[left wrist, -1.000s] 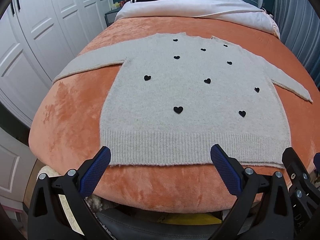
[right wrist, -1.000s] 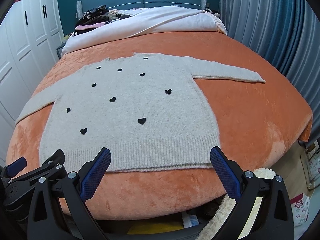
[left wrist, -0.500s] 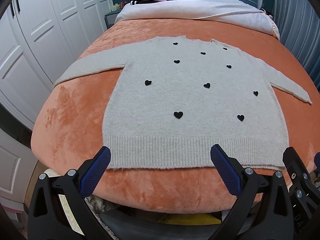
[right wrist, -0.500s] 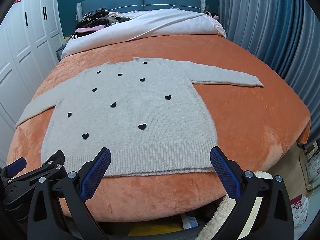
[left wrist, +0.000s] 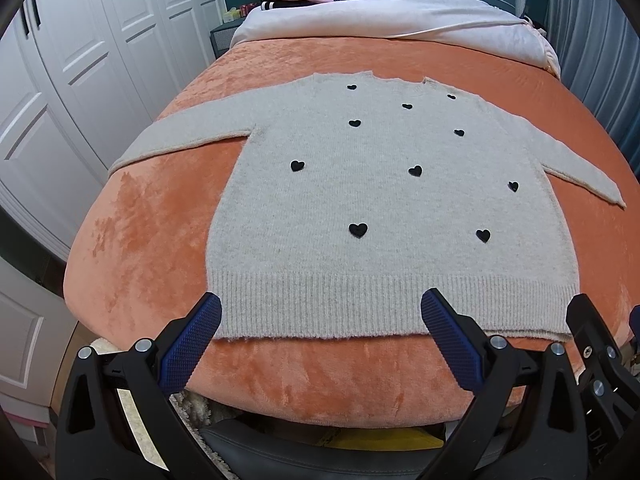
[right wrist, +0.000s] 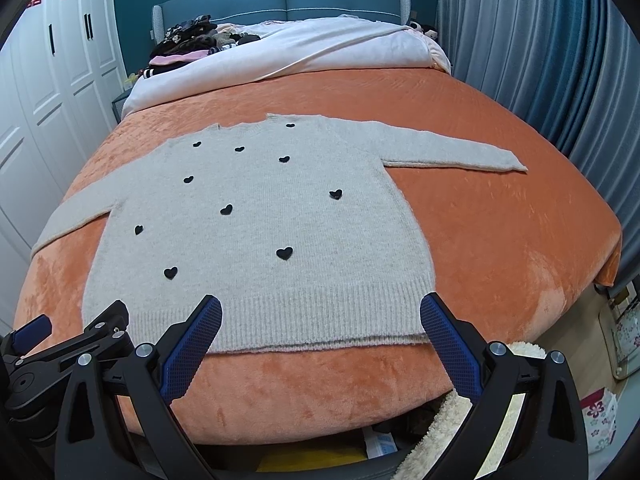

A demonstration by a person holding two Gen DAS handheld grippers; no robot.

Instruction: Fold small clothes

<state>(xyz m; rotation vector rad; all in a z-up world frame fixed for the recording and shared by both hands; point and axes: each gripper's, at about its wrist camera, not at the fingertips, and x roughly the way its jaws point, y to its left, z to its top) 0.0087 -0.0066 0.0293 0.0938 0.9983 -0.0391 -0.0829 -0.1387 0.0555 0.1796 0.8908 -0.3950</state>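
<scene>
A small grey knit sweater (left wrist: 384,200) with black hearts lies flat and face up on the orange bedspread (left wrist: 132,240), both sleeves spread out. It also shows in the right wrist view (right wrist: 260,232). My left gripper (left wrist: 320,320) is open and empty, hovering over the ribbed hem near its left half. My right gripper (right wrist: 320,320) is open and empty, over the hem near its right corner. The left gripper's frame shows at the lower left of the right wrist view (right wrist: 68,348).
A white duvet (right wrist: 300,52) and a pile of dark clothes (right wrist: 188,40) lie at the head of the bed. White wardrobe doors (left wrist: 80,60) stand to the left, blue curtains (right wrist: 540,60) to the right. A fluffy cream rug (right wrist: 440,420) lies on the floor.
Both grippers have tilted or dropped slightly toward the bed's foot, so the sweater sits lower in both views. Both stay open. The sweater has not moved.
</scene>
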